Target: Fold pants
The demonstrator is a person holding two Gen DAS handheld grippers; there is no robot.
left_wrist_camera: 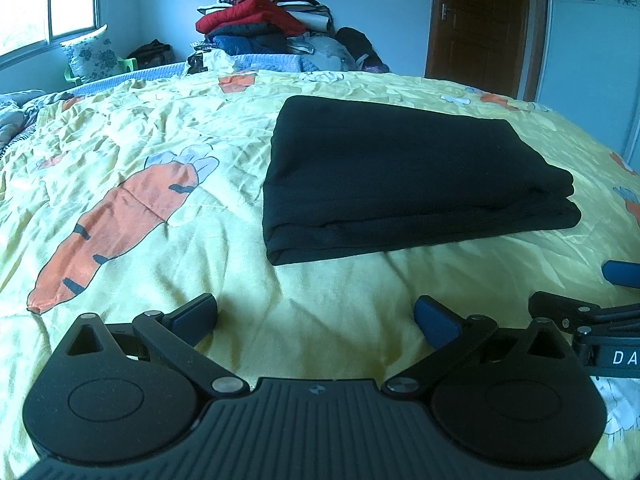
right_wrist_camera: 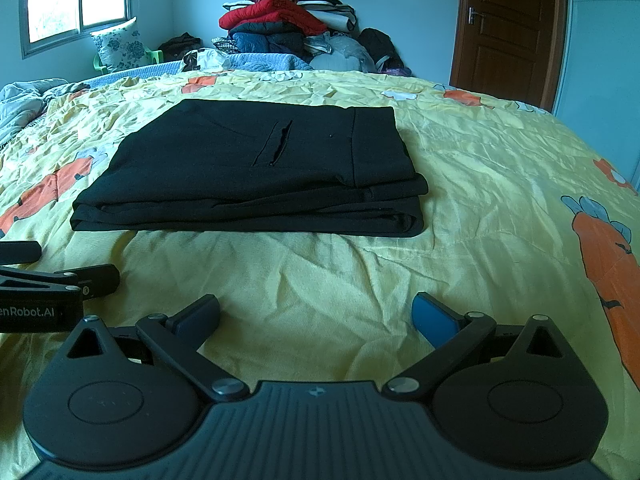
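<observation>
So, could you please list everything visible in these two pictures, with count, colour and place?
pants: one, black, folded flat on the bed, ahead of both grippers
bedspread: one, yellow with orange carrots, covering the bed
clothes pile: one, mixed colours with red on top, far end by the wall
pillow: one, white with a dark floral print, under the window
door: one, brown, shut, far right
window: one, far left
left gripper: black with blue pads, open, empty
right gripper: same, open, empty
</observation>
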